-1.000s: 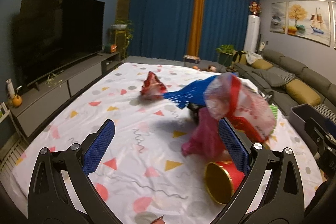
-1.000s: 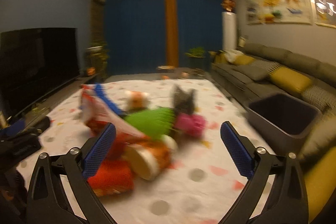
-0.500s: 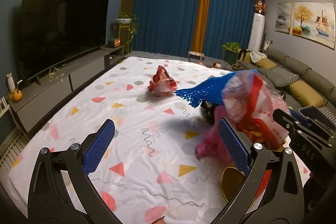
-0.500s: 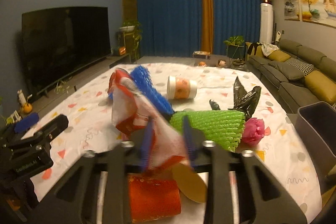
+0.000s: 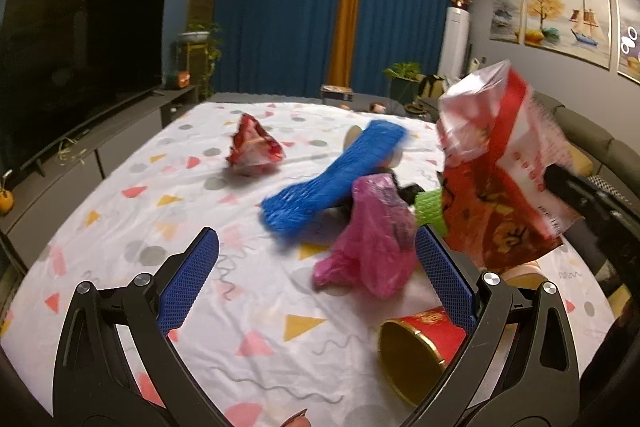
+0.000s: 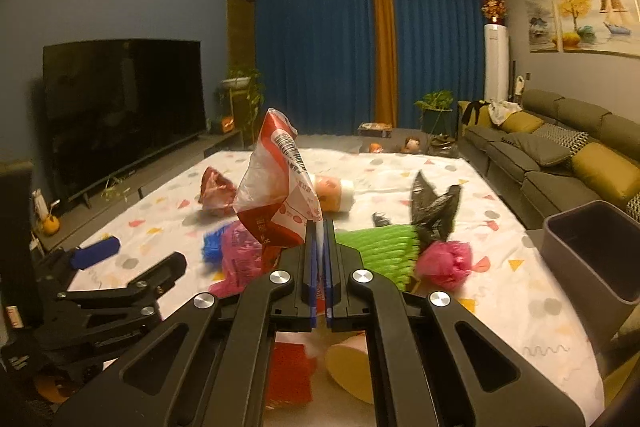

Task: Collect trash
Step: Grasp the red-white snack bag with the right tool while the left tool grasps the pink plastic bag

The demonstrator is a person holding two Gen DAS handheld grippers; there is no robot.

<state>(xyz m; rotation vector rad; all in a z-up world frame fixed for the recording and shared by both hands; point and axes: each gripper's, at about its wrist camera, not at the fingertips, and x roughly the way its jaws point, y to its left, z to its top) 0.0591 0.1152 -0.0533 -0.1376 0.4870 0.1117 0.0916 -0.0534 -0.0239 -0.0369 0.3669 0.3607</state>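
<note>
Right wrist view, centre frame: my right claw (image 6: pixel 319 227) is clamped on the red-and-white snack bag (image 6: pixel 276 187), lifted off the table (image 6: pixel 520 287); left claw (image 5: pixel 316 267) gapes empty; next, I judge, carry it to the grey bin (image 6: pixel 592 251) at right.

A home living room: a television (image 6: pixel 120 107), a long sofa (image 6: pixel 560 155), blue curtains (image 6: pixel 320 59) and framed paintings (image 6: pixel 580 15).

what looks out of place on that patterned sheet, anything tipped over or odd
Trash is strewn over the patterned sheet: a red can and a paper cup lie tipped on their sides among crumpled bags and foam netting. The right gripper is shut on a red-and-white bag, lifted above the pile. The grey bin looks empty.
</note>
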